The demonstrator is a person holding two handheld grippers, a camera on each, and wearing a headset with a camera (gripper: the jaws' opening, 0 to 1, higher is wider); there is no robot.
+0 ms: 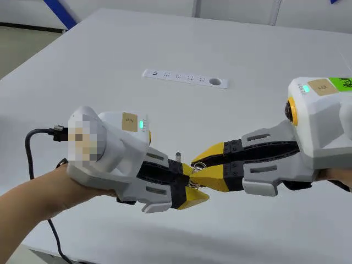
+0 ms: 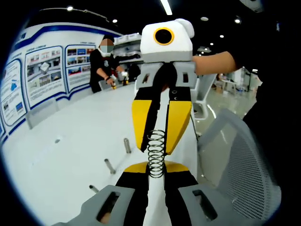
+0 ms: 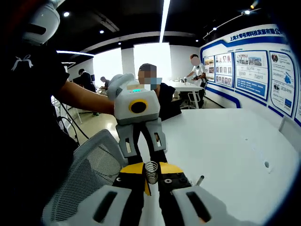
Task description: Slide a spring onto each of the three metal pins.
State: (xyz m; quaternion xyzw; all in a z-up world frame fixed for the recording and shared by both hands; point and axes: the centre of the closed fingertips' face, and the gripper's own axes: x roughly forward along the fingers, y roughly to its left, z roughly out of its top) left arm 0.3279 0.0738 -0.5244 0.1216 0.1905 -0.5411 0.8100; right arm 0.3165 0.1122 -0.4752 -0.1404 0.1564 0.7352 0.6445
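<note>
A small steel spring (image 1: 199, 164) hangs above the white table, between the tips of both grippers. My left gripper (image 1: 191, 184) comes in from the left and my right gripper (image 1: 193, 165) from the right, tip to tip. In the left gripper view the spring (image 2: 156, 153) rises from my left gripper (image 2: 156, 169), shut on its lower end, and its top lies between the yellow jaws of the right gripper (image 2: 156, 148). My right gripper (image 3: 151, 174) is shut on the spring (image 3: 151, 172). Three metal pins (image 2: 127, 145) (image 2: 109, 165) (image 2: 94, 189) stand on the table just left of the tips. One pin (image 1: 177, 156) shows behind the jaws.
A white power strip (image 1: 184, 78) lies farther back on the table. A black cable (image 1: 33, 159) trails from the left gripper off the near edge. A grey mesh chair (image 2: 235, 155) stands beside the table. A person (image 2: 106, 66) works at a far bench.
</note>
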